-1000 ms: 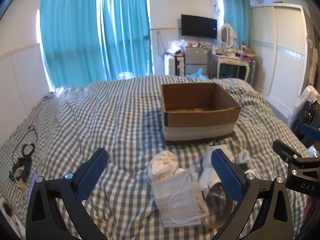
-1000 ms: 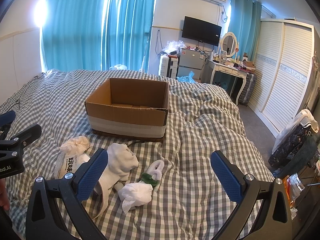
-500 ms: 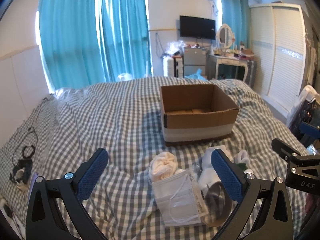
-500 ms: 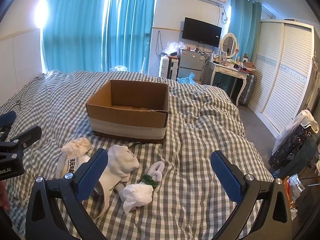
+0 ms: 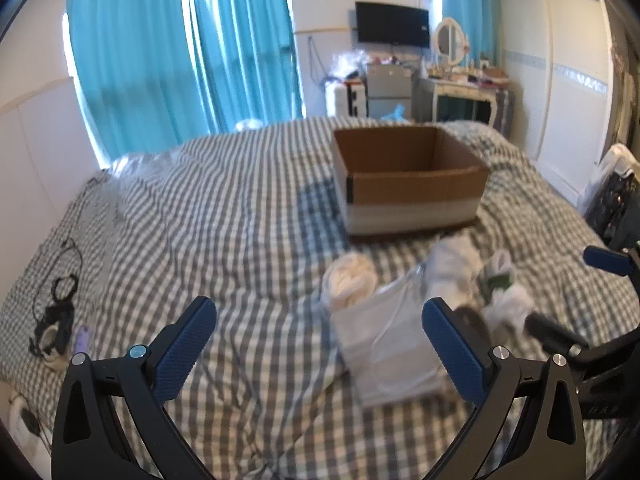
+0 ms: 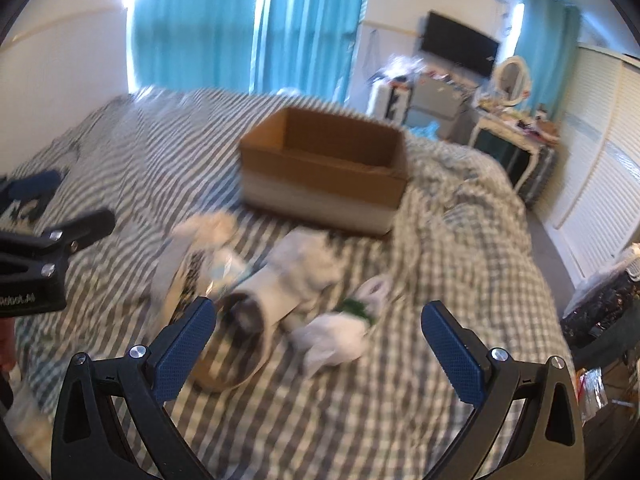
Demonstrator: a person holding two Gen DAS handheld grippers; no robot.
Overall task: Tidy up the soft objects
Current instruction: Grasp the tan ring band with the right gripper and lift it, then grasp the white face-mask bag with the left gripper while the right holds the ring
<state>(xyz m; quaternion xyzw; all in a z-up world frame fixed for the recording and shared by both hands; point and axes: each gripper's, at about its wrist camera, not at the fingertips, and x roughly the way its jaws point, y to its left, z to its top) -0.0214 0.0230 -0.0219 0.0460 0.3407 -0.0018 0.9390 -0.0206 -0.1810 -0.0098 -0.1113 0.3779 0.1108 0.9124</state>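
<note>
Currently both frames are motion-blurred, so detail is limited. Landmark: box [image 5: 412, 184], open-topped brown cardboard with a pale band round its base, sitting on the grey-and-white checked bed [image 5: 224, 216].

Soft pile lies on the bed just in front of the box, near but not touching it:
- cream roll [image 5: 350, 280], bunched knit, rounded, at the box's front-left corner side.
- mask pack [image 5: 386, 348], flat clear plastic rectangle, white masks inside, nearer the camera than the roll and touching it.
- white sock [image 6: 296, 276], tubular, open dark mouth facing the camera, directly before the box front.
- small white bundle [image 6: 336, 340] with a green patch, crumpled, beside the sock on its right.

Left gripper [image 5: 320, 354]: jaws spread wide, nothing between them, blue ribbed pads, black frame, hovering short of the pile over the bed.
Right gripper [image 6: 318, 350]: jaws likewise wide apart and empty, with the sock and bundle framed between them, farther off.

Cables and a black headset [image 5: 56, 312] lie far left of the box.
</note>
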